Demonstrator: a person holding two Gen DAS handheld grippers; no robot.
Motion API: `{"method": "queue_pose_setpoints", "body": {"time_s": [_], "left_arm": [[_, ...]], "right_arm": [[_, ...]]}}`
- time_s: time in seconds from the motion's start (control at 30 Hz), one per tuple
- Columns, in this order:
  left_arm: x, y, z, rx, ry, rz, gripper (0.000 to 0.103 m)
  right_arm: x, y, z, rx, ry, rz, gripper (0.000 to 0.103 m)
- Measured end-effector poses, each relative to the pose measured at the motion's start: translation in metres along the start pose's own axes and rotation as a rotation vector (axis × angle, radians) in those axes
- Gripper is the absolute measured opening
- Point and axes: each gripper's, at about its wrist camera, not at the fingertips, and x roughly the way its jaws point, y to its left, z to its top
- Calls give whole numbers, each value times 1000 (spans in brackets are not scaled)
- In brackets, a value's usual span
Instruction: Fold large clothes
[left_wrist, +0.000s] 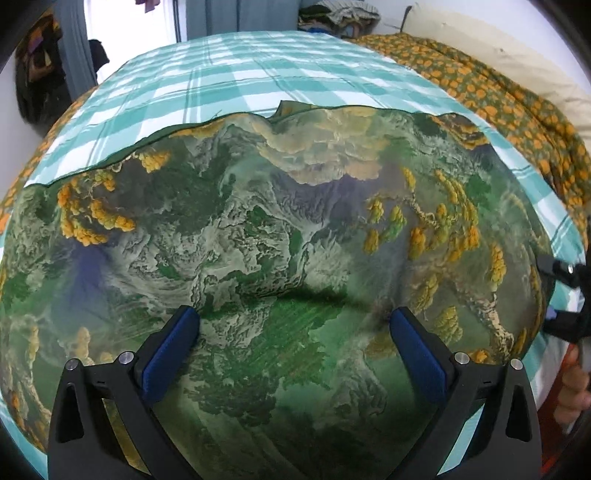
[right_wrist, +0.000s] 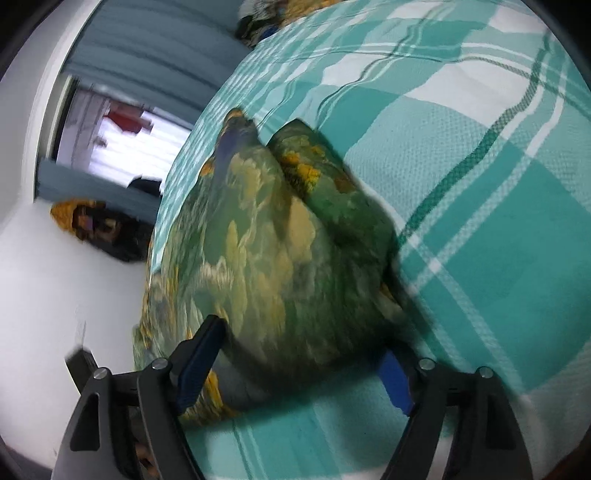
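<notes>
The garment, a large green print with orange and cream patches, lies spread on the bed over a teal-and-white checked sheet. In the left wrist view the left claw hovers over the cloth's middle, released, its blue pads wide apart with only flat cloth showing between them. That view alone shows the garment's far edge running across the bed, an orange-flowered blanket along the right side, and the right claw at the garment's right edge with a hand below it. The right wrist view (blurred) shows what the other cannot: a bunched, layered end of the garment rising between the right claw's spread fingers. The pads seem clear of the cloth, so it looks released.
</notes>
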Motion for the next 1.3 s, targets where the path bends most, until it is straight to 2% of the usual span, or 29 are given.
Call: {"method": "queue_pose_setpoints", "body": {"time_s": [0.13, 0.17, 0.2, 0.23, 0.27, 0.37, 0.47, 0.57, 0.63, 0.7, 0.77, 0.87, 0.97, 1.23, 1.3], "left_arm": [[-1, 1, -1, 7, 4, -2, 103], [-2, 1, -1, 9, 4, -2, 103], [-2, 1, -1, 11, 4, -2, 103], [-2, 0, -1, 16, 6, 0, 103], [-2, 0, -2, 22, 6, 2, 103], [-2, 0, -2, 30, 8, 4, 103], [-14, 0, 4, 21, 22, 7, 102], [-42, 6, 15, -8, 8, -12, 94], [-66, 9, 29, -22, -23, -52, 94], [-94, 4, 49, -13, -59, -113, 95], [-113, -11, 70, 24, -63, -195, 98], [-123, -44, 94, 98, -11, -310, 99], [-115, -72, 109, 130, 69, -368, 99], [-111, -89, 117, 158, 159, -362, 99], [-112, -99, 114, 199, 186, -304, 99]], "right_arm": [[9, -6, 2, 97, -44, -6, 82], [10, -7, 2, 110, -61, -5, 79], [11, -6, 1, 108, -69, -10, 75], [11, -6, 0, 94, -74, -20, 60], [9, -5, -2, 66, -75, -22, 53], [3, -3, -4, 26, -79, -2, 39], [-6, 11, -4, -58, -102, -1, 33], [-18, 26, -4, -147, -132, 6, 31], [-27, 33, -8, -208, -154, 4, 30], [-37, 53, -14, -312, -194, -9, 30], [-48, 71, -25, -428, -239, -21, 30], [-56, 101, -42, -583, -296, -35, 30], [-63, 123, -58, -710, -334, -43, 30], [-64, 167, -120, -1076, -393, -61, 30], [-60, 176, -138, -1185, -395, -67, 30]]}}
